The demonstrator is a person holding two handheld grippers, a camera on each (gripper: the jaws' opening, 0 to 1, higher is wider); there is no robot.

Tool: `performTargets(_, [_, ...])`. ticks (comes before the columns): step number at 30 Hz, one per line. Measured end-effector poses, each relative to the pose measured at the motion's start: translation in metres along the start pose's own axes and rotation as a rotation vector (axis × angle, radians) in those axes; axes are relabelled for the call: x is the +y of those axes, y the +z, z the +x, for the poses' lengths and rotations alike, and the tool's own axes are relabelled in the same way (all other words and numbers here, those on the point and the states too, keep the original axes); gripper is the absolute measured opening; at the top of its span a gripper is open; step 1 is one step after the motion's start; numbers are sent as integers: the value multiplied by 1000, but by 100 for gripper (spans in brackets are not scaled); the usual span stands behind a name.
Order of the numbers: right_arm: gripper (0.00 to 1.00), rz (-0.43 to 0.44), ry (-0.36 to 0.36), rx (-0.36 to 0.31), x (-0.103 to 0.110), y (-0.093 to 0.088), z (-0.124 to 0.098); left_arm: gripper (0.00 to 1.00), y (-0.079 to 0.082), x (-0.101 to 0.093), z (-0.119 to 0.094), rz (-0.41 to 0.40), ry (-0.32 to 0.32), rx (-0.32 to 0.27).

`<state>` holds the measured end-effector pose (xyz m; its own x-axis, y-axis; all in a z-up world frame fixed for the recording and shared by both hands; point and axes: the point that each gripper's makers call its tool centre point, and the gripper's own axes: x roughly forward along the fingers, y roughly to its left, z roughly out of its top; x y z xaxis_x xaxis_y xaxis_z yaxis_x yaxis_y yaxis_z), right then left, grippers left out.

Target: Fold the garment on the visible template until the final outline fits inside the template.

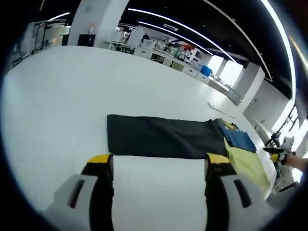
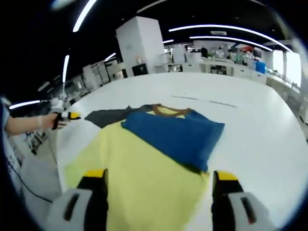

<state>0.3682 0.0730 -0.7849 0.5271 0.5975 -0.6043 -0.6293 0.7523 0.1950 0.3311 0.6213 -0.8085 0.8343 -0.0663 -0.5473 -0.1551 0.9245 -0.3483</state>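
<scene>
One garment (image 2: 144, 163) and one dark template (image 1: 163, 137) lie on a single broad white table (image 1: 62, 106) in an open-plan hall. The garment is a soft, matte T-shirt, pale yellow in the body with a blue panel folded across it and a brown ribbed collar. The template is a flat, long, dark grey rectangle with straight edges.

In the left gripper view, the left tongs (image 1: 159, 166) stand wide open over bare table, holding nothing, their two yellow-capped tips just short of the template's near edge. The garment lies beyond the right-hand tip, overlapping the template's right end.

In the right gripper view, the right tongs (image 2: 160, 180) are likewise spread wide and grip nothing; the yellow cloth runs between the two tips, and whether they touch it cannot be told. The blue panel lies just ahead of them, the collar beyond it, and a corner of the template shows ahead to the left. Farther left, a hand holds the other tongs at the table's edge.
</scene>
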Motion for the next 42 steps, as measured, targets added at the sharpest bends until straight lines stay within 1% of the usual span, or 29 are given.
performTargets(1, [90, 36, -9, -19, -2, 1, -4, 75, 1, 2, 1, 6, 10, -11])
performTargets(2, [90, 47, -13, -26, -3, 1, -7, 75, 3, 9, 3, -8, 41, -19])
performTargets(4, [89, 50, -14, -34, 3, 0, -16, 74, 2, 15, 6, -23, 57, -24])
performTargets(7, [88, 55, -11, -44, 7, 1, -24, 70, -1, 18, 13, -19, 57, -8])
performTargets(11, [87, 56, -30, -49, 1, -1, -36, 67, -3, 18, 15, -23, 54, -6])
performTargets(12, [87, 63, -43, -50, -4, -3, -38, 66, -2, 20, 17, -26, 60, -12])
performTargets(14, [87, 71, -49, -53, -4, -4, -43, 64, -4, 20, 16, -28, 71, -14])
performTargets(16, [86, 86, -57, -55, -6, -7, -46, 58, -3, 23, 17, -32, 82, -25])
performTargets(18, [84, 107, -60, -54, -7, -10, -49, 53, -3, 24, 21, -40, 83, -19])
performTargets(20, [84, 112, -73, -62, -9, -11, -53, 47, -3, 30, 22, -42, 106, -24])
performTargets(21, [84, 115, -80, -59, -10, -12, -54, 45, -3, 28, 20, -52, 117, -31])
performTargets(23, [83, 120, -82, -58, -11, -14, -56, 39, -4, 25, 21, -46, 121, -33])
performTargets(26, [82, 124, -92, -54, -10, -18, -59, 32, -5, 27, 23, -44, 131, -29])
performTargets(27, [82, 131, -98, -52, -11, -20, -60, 30, -3, 31, 24, -60, 142, -25])
performTargets(29, [81, 147, -94, -58, -10, -21, -60, 24, -3, 37, 24, -65, 162, -22])
performTargets(31, [81, 153, -98, -57, -10, -24, -59, 14, -3, 47, 25, -27, 190, -5])
performTargets(32, [80, 152, -98, -53, -10, -26, -59, 11, -3, 46, 26, -38, 182, -5])
performTargets(34, [80, 150, -98, -48, -7, -28, -60, 3, -5, 52, 26, -57, 184, 8])
performTargets(35, [80, 146, -96, -43, -6, -29, -60, 1, -5, 54, 25, -59, 184, 7])
performTargets(36, [80, 143, -94, -40, -4, -30, -60, 1, -5, 55, 25, -70, 184, -5])
performTargets(37, [80, 139, -95, -39, -4, -31, -60, 1, -5, 56, 25, -78, 186, -4])
performTargets(40, [80, 141, -90, -40, -2, -31, -60, 0, -7, 48, 18, -89, 175, -11])
performTargets(41, [80, 141, -90, -40, -2, -31, -60, 0, -4, 46, 16, -95, 166, -21])
performTargets(42, [80, 140, -91, -41, -2, -31, -60, 0, 2, 44, 15, -94, 150, -44])
